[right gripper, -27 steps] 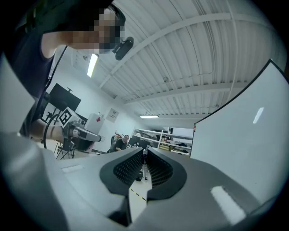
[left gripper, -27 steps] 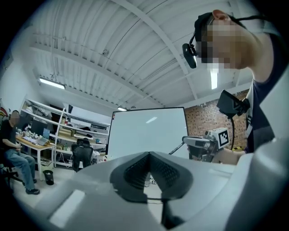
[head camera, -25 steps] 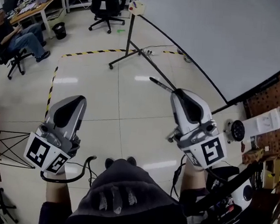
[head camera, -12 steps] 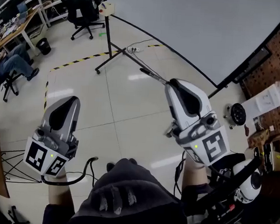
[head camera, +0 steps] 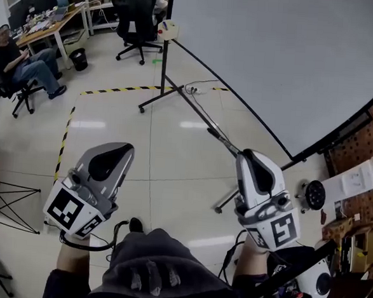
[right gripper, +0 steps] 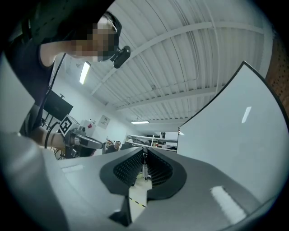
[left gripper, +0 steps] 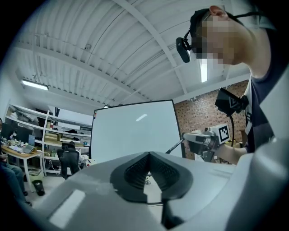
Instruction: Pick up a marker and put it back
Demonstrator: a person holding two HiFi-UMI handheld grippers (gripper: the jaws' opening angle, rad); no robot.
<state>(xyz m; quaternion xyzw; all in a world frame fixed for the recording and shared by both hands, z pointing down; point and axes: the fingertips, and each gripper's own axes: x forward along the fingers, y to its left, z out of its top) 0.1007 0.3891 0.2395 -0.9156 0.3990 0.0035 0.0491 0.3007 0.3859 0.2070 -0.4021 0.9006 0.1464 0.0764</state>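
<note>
Your right tool [head camera: 243,154] still clamped on slim black marker [head camera: 221,139], tip toward 11 o'clock; put-back pending. Left tool [head camera: 129,147] together, empty.

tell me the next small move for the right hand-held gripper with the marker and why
Probably ease the right hand-held gripper forward toward the lower edge of the whiteboard: its jaws are closed on the marker, whose tip points at that edge but is apart from it.

The pale tiled floor [head camera: 173,157] carries a yellow-and-black striped tape line [head camera: 114,90]. The black feet of a whiteboard stand [head camera: 175,88] cross the tape, with a power strip [head camera: 192,88] just beside them. Farther off stand a black bin [head camera: 80,41] and a wheeled office chair [head camera: 136,24].
</note>
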